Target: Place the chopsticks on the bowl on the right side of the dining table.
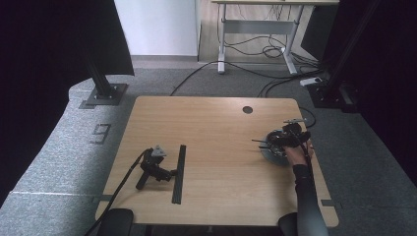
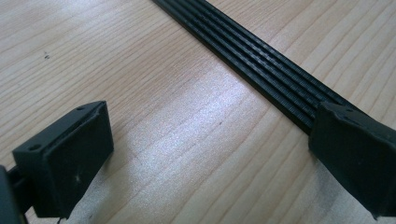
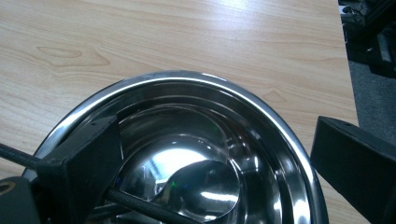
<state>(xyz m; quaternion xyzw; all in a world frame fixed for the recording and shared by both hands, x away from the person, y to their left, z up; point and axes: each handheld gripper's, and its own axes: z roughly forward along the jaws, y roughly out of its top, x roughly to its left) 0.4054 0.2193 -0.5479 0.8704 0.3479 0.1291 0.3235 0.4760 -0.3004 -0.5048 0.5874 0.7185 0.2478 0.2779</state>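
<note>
Seen from the high view: right gripper (image 1: 269,142) poised over a shiny steel bowl (image 1: 273,151) at the right side of the desk (image 1: 211,128), a gloved right hand (image 1: 296,156) gripping it from the near side. Fingers spread wide, nothing clamped between them. In the right gripper view, one finger (image 3: 88,163) dipped inside the bowl (image 3: 205,88), the other finger (image 3: 355,163) outside its rim on the opposite flank, so the bowl wall stands between the two. Inside, a ladle (image 3: 205,189) with its polished scoop resting at the bottom and its thin dark handle (image 3: 140,207) running out past the inner finger. Handle's long axis crossing in front of the fingers rather than lined up between them; likely next move, a closing on either rim or handle, hinging on which of the two ends up in the gap.

Far to the left, left gripper (image 1: 164,172) lying unattended on the desk, its fingers (image 2: 70,158) also wide apart and empty. Just beside it, a long black ribbed strip (image 1: 179,173) laid near-to-far, one end passing under the far finger in the left gripper view (image 2: 261,65). Right hand clearly the nearer to the bowl; left gripper well apart from it, a dark cable (image 1: 118,191) trailing off the near edge.
</note>
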